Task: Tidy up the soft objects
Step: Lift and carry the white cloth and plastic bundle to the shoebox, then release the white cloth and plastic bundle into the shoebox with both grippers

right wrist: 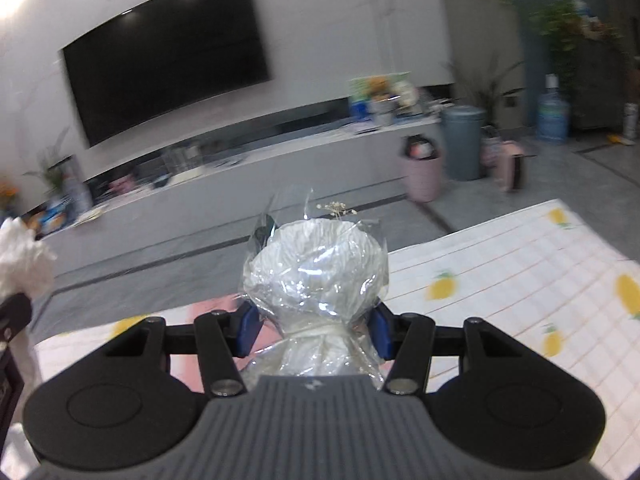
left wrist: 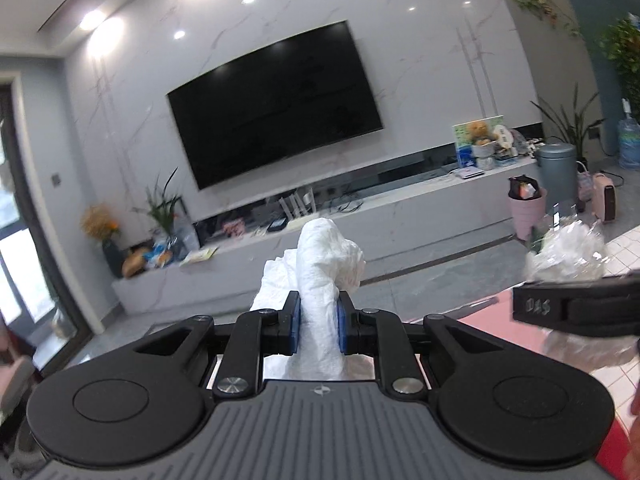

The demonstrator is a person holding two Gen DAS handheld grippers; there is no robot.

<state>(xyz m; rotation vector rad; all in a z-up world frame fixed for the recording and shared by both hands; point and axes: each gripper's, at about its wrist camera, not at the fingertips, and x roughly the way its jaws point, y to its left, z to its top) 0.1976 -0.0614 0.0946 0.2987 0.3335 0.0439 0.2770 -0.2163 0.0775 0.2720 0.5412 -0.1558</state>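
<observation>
Nearest in the left wrist view, the left gripper has its jaws clamped on a white cloth, which stands up crumpled between the blue pads with loose folds spilling left and above. In the right wrist view the right gripper has its jaws pressed on a wrapped bundle, white stuff in clear film tied with cord at the waist, the pads pressing the film at that tied neck. Both loads appear to be up off the checked tablecloth, which lies below and to the right. Each gripper shows at the edge of the other's view, so the two are close side by side. The step looks like a carry; done well, it means keeping both grips firm and the hands apart, so that cloth and film do not snag. The film is slippery and could slide. Far off are the TV and a long cabinet.
</observation>
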